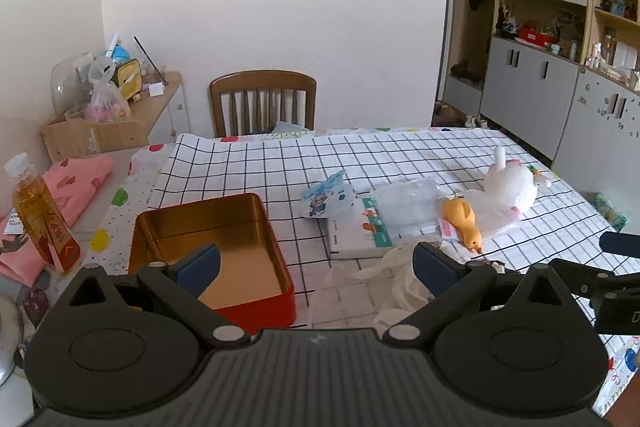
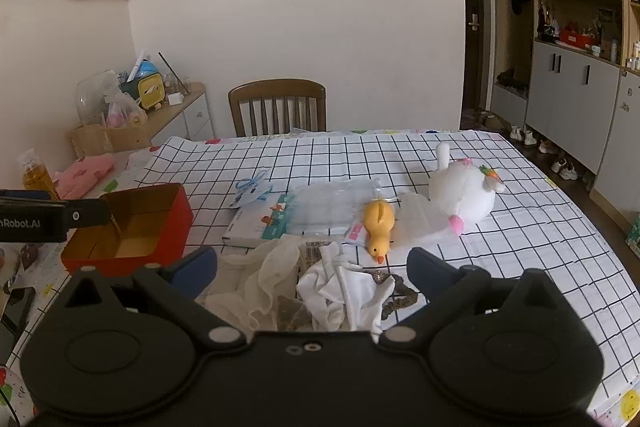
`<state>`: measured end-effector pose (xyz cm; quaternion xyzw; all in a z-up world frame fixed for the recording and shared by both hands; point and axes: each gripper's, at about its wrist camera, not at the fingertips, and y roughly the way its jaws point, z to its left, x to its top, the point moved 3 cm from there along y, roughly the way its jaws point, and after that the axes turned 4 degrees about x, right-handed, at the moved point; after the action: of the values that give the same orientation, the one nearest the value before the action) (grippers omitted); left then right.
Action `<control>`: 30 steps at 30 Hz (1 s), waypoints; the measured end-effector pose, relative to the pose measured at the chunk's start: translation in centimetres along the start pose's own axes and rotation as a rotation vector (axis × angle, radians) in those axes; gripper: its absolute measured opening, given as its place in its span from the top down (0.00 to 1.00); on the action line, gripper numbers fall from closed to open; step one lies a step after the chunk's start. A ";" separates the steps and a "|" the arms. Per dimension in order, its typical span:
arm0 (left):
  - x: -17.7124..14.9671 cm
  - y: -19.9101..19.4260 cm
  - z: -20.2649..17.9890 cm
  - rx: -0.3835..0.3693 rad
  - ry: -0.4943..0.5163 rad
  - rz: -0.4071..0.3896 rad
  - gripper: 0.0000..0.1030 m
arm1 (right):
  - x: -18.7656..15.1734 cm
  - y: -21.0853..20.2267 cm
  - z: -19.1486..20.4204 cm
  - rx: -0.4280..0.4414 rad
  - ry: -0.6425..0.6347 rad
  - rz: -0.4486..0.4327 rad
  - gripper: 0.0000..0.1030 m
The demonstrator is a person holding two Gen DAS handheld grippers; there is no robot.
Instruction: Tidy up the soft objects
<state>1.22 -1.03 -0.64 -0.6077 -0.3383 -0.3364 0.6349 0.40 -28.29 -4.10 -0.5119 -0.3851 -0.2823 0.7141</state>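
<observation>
- A yellow duck toy (image 2: 379, 227) lies on its side near the middle of the bench (image 2: 520, 247), beak toward the camera, on the black-and-white checked cloth.
- Just to its right, a white plush bunny (image 2: 464, 193) lies tipped over, its pink foot resting on a clear plastic bag (image 2: 420, 219) between the two toys.
- Left of the duck, a crumpled clear bag (image 2: 332, 205) overlaps a flat white box (image 2: 256, 225) with a teal edge; a small blue-printed pouch (image 1: 326, 197) sits beside the box.
- Nearer the camera, a heap of white cloth (image 2: 340, 293) and pale gauzy fabric (image 2: 264, 279) lies between the fingers of the right gripper (image 2: 312, 269), whose jaws are wide apart and hold nothing.
- An open red tin (image 1: 216, 251) with a gold inside stands at the left of the bench.
- The left gripper (image 1: 316, 267) hovers over the tin's right edge, jaws wide and holding nothing.
- Farther left stand a bottle of amber drink (image 1: 38, 215) and a folded pink cloth (image 1: 76, 183).
</observation>
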 end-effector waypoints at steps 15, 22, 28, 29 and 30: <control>-0.1 -0.4 -1.4 -0.004 0.035 0.002 0.00 | -0.3 -0.6 -0.9 -0.005 0.034 0.005 0.03; -0.1 -0.5 -1.9 -0.033 0.032 0.000 0.00 | -0.2 -1.0 -0.8 -0.014 0.026 -0.002 0.03; -0.2 -0.4 -2.6 -0.059 0.042 0.001 0.00 | -0.2 -1.2 -1.0 -0.021 0.032 -0.010 0.04; -0.3 -0.5 -2.7 -0.064 0.043 0.001 0.00 | -0.1 -1.2 -1.0 -0.020 0.034 -0.010 0.04; -0.3 -0.5 -2.9 -0.066 0.045 0.000 0.00 | -0.1 -1.1 -1.0 -0.019 0.035 -0.010 0.04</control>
<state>0.71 -3.89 -0.71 -0.6207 -0.3124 -0.3611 0.6219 -0.31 -29.59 -3.78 -0.5116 -0.3726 -0.2984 0.7145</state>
